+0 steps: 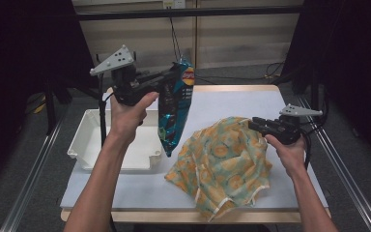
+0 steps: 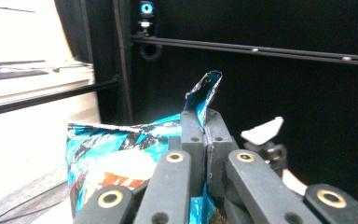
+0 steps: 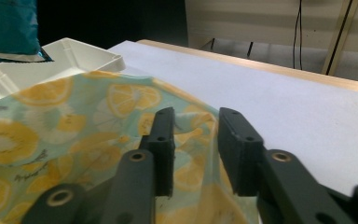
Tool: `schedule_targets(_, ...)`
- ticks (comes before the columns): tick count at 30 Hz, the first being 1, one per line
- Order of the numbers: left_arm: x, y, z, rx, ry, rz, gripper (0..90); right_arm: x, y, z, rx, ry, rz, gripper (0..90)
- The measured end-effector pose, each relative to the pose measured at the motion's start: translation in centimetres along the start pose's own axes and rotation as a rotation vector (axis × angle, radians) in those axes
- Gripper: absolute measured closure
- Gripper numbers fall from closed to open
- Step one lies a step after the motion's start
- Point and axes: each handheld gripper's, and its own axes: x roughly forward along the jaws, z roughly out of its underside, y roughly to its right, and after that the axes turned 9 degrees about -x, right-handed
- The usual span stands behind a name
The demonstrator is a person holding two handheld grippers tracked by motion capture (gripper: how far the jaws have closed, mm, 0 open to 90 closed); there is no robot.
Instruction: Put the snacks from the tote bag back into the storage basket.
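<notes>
Hanging from your left gripper (image 1: 176,72), clamped, is the bag (image 1: 174,108); your right gripper's (image 3: 196,149) jaws stand apart around the cloth (image 1: 222,164).

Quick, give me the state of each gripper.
Left gripper: shut on the chip bag, held up in the air.
Right gripper: open, jaws apart over the cloth.

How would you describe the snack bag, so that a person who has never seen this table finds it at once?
Start at the white table, then the white tray on its left side. Above the tray's right edge hangs the snack bag, pinched at its top by the left gripper. It is glossy teal and dark, unlike the soft lemon-print cloth lying beside it.
</notes>
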Motion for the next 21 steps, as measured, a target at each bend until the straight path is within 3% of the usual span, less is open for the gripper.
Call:
schedule_targets(11,-2.8,-3.1,1.7,-0.044,0.006,-0.122,89.3,-3.6,-1.3,0.9,-0.015,0.022,0.022,40.5)
schedule_targets(16,-3.9,-4.0,2.3,-0.049,0.002,-0.168,89.4,-5.0,-2.0,1.6,-0.009,0.053,0.026,36.4)
schedule_targets(21,-5.3,-5.0,3.0,-0.07,0.003,-0.209,89.4,-5.5,-3.1,2.7,-0.008,0.033,0.022,35.0)
